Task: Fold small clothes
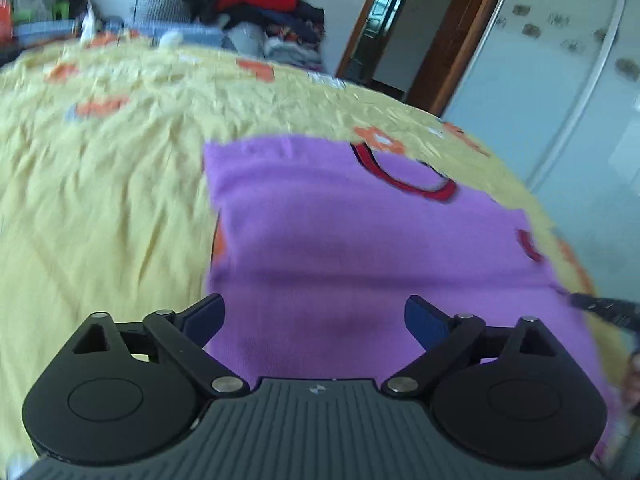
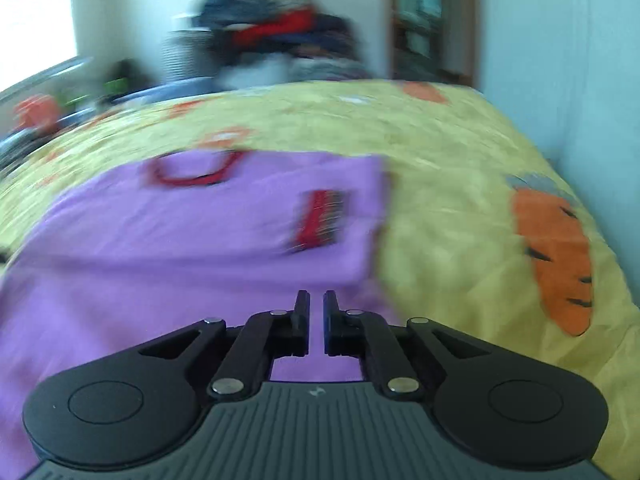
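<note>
The purple knit shirt with red trim [image 1: 340,240] lies flat directly ahead of the wide-open, empty left gripper [image 1: 315,318], collar pointing away, while the right gripper [image 2: 316,312], nearly closed on nothing, hovers over its near right edge

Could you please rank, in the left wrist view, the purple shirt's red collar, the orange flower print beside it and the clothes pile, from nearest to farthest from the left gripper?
From the left gripper, open over the purple shirt:
1. Red collar, ahead, slightly right.
2. Orange flower print, on the bedspread just beyond the collar.
3. Clothes pile, past the bed's far edge.
</note>
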Available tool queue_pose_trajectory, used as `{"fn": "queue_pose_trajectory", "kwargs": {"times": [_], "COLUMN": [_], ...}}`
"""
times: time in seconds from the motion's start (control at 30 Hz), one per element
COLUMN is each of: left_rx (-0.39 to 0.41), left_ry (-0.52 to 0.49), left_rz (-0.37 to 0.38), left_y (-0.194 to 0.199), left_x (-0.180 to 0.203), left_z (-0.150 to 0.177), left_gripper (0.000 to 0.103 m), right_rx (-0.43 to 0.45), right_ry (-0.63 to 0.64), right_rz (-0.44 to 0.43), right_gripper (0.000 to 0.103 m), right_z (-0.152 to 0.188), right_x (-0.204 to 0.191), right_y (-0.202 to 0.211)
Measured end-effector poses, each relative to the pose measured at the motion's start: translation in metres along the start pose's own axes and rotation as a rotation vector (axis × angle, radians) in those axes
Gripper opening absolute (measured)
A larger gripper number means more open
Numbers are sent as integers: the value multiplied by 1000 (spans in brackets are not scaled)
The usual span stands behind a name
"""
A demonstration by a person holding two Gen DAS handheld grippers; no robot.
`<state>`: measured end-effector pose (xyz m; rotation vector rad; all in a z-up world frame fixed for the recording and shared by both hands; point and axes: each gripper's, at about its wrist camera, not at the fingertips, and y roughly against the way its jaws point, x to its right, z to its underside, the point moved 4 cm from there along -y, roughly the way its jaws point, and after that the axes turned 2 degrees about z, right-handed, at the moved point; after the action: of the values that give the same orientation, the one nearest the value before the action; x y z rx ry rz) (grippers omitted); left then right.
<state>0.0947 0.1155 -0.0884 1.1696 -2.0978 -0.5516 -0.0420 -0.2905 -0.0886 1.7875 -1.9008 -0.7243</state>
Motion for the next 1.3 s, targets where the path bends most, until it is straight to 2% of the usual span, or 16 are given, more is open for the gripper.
{"fn": "queue_pose_trajectory", "kwargs": {"times": [0.07,0.1,0.17,0.23,0.3,0.4,0.47,0.53,0.67,0.73,0.77,0.8,0.9,1.0,1.2,1.3], "left_rx": [-48,-70,-68,-65,-42,-49,-20,-11,-94,-87,-95,-101,-87,-56,17,-3], "left_ry": [35,26,-93,-223,-233,-187,-137,-147,-197,-272,-273,-249,-152,-84,-42,11], "left_rz": [-9,-2,-75,-167,-215,-183,-92,-32,-52,-117,-131,-129,-93,-15,49,116], "left_y": [9,11,15,14,17,31,46,52,39,41,46,53,76,95,99,96], "left_x": [-5,-3,5,12,6,4,9,21,29,28,25,19,-2,-7,24,36], "left_z": [20,29,44,54,62,65,67,69,84,94,96,97,101,113,136,146], "left_gripper": [91,89,86,90,97,92,92,94,95,95,95,95,95,94,96,93], "right_rx": [-56,-55,-3,3,-7,-49,-10,-1,-71,-31,-29,-38,-67,-38,25,38], "right_ry": [68,108,164,98,37,19,49,92,144,201,188,145,-3,-57,-228,-298], "right_rz": [-27,2,103,154,145,129,108,98,63,170,214,229,132,127,73,-20], "right_gripper": [5,5,5,5,5,9,10,10,10,30,54,72,73,74,78,81], "right_z": [22,32,46,50,52,45,35,28,27,35,41,48,71,95,131,135], "right_x": [-16,-18,-8,20,40,38,27,14,-2,6,16,28,49,43,4,-14], "right_y": [2,4,10,16,21,31,33,20,-7,2,10,20,59,89,116,124]}}
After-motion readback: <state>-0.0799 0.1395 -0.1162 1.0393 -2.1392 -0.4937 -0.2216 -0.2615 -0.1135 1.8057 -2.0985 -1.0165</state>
